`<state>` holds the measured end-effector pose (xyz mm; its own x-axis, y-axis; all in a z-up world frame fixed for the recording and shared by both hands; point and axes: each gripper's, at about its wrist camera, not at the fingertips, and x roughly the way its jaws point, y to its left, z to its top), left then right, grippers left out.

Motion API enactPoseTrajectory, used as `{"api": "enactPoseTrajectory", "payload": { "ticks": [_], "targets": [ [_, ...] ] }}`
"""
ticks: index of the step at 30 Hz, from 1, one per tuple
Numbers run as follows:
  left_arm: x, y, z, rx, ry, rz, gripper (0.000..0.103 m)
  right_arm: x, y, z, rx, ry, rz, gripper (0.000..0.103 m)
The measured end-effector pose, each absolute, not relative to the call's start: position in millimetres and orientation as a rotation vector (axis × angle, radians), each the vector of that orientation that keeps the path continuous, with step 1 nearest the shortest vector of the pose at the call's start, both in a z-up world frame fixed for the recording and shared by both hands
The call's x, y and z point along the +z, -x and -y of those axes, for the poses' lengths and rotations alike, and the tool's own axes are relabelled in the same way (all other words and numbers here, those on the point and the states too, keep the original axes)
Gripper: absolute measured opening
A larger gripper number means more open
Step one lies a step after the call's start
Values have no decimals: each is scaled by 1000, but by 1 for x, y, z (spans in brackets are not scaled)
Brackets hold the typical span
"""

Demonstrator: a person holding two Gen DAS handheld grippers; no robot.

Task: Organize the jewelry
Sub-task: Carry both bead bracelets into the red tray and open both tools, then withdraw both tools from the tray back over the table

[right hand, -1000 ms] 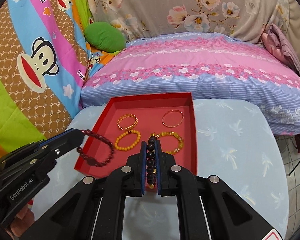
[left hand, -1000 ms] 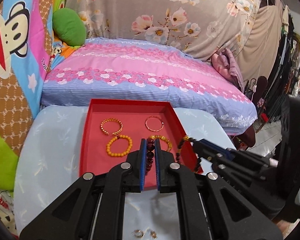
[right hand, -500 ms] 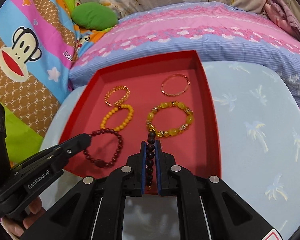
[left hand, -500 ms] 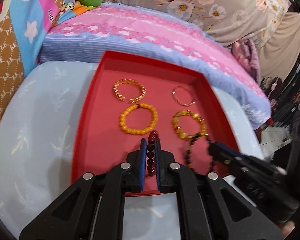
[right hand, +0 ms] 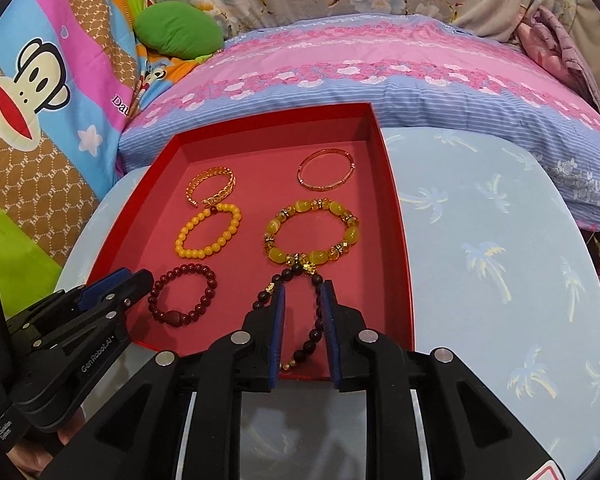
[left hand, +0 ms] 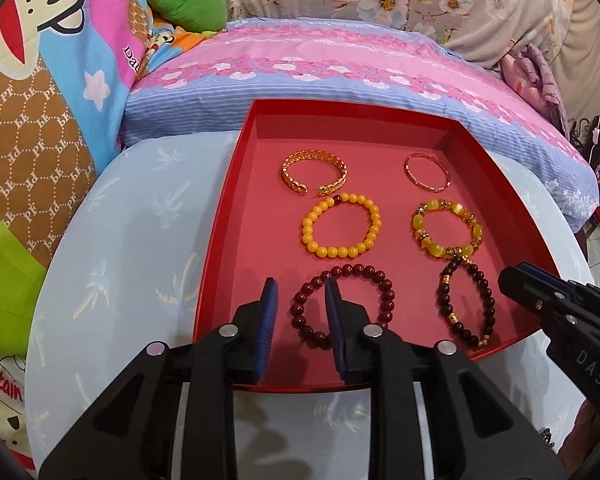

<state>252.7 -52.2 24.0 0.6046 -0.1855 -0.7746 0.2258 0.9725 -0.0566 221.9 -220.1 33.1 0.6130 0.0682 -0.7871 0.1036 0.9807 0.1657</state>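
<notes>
1. Bracelets lie in two columns of three inside the red tray (left hand: 220, 216), which sits on the pale blue palm-print desk (left hand: 132, 248) beside a bed with a pink and blue cover (left hand: 340, 64).
2. At the far end are a gold cuff bracelet (left hand: 315, 176) and a thin rose-gold bangle (left hand: 427, 171); in the middle row, a yellow bead bracelet (left hand: 341, 226) and a chunky amber bead bracelet (left hand: 447, 229).
3. Nearest are a dark red bead bracelet (left hand: 342, 306) and a dark brown bead bracelet (left hand: 466, 307), whose far end touches the amber one.
4. The left hand-held gripper (left hand: 300, 294) has its fingers apart, straddling the near-left arc of the dark red bracelet without clamping it.
5. The right hand-held gripper (right hand: 303, 294) is also spread, its blue pads (right hand: 327, 320) on either side of the dark brown bracelet's strand.
</notes>
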Motion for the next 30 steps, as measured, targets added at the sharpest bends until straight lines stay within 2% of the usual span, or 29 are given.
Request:
{"api": "enactPoseTrajectory", "payload": {
  "ticks": [13,17,30],
  "targets": [
    [38,-234,58,-247,-64,-871,25,50,-203,213,3,-209,-883,19],
    [47,-220,59,-250,-68,-856,29,58,-187,211,9,-212,-871,19],
    [61,-165,52,-262,-68,-847,29,67,-124,211,21,-223,-870,19]
  ]
}}
